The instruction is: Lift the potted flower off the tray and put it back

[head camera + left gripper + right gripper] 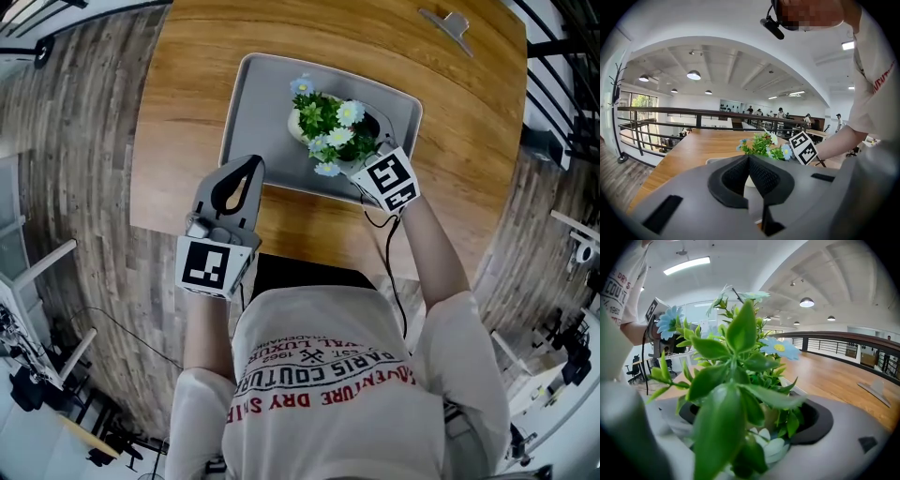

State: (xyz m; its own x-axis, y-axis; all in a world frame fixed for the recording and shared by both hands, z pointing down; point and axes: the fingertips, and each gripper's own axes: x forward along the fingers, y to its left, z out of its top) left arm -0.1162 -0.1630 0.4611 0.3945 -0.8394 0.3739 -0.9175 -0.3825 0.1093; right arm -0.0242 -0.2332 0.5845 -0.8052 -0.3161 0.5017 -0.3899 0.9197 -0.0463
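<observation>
The potted flower is seen in the far right part of a grey tray, its white pot toward the middle of the tray and its leaves and pale blue blooms spread toward the right claw. That claw is held at the plant's right side with its jaws wide apart, and the foliage is crowded between them; whether the pads touch the pot cannot be told, since they are hidden by leaves. The left half of the tray is left bare. The left claw is kept at the tray's near left edge, apart from the plant, its jaws brought together with nothing between them. The tray is set near the front edge of a wooden tabletop, with bare wood to either side and behind it. A small grey metal piece is seen at the far edge, well apart from the tray. A black cable is hung from the right claw over the front edge. The tabletop is bordered by plank flooring and black railings.
</observation>
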